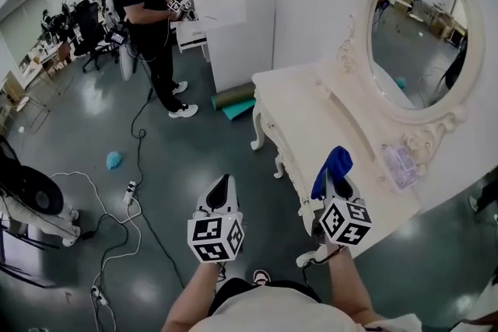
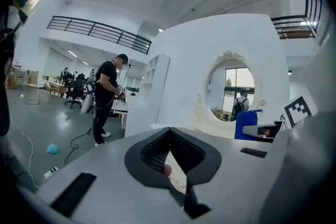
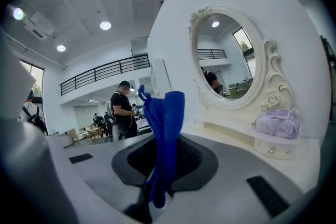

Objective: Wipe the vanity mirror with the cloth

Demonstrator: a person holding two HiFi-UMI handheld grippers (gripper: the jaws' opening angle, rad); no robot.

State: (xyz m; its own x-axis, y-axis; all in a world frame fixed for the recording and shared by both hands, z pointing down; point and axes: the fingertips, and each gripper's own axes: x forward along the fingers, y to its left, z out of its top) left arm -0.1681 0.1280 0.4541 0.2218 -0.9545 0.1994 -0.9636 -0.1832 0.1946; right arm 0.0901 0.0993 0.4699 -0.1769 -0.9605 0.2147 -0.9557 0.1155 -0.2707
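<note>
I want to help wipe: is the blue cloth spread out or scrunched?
Scrunched: the blue cloth stands bunched, pinched by the right gripper.

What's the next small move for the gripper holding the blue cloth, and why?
Probably raise the right gripper forward toward the mirror: its jaws are shut on the blue cloth, but it hovers over the table edge, short of the glass.

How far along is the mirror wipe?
Done: the blue cloth is picked up, clamped in the right tongs. In hand: those tongs hover over the front edge of the vanity table, short of the mirror. Left: all the wiping; the cloth is not touching the glass. The left tongs are shut and empty, over the floor beside the table.
</note>
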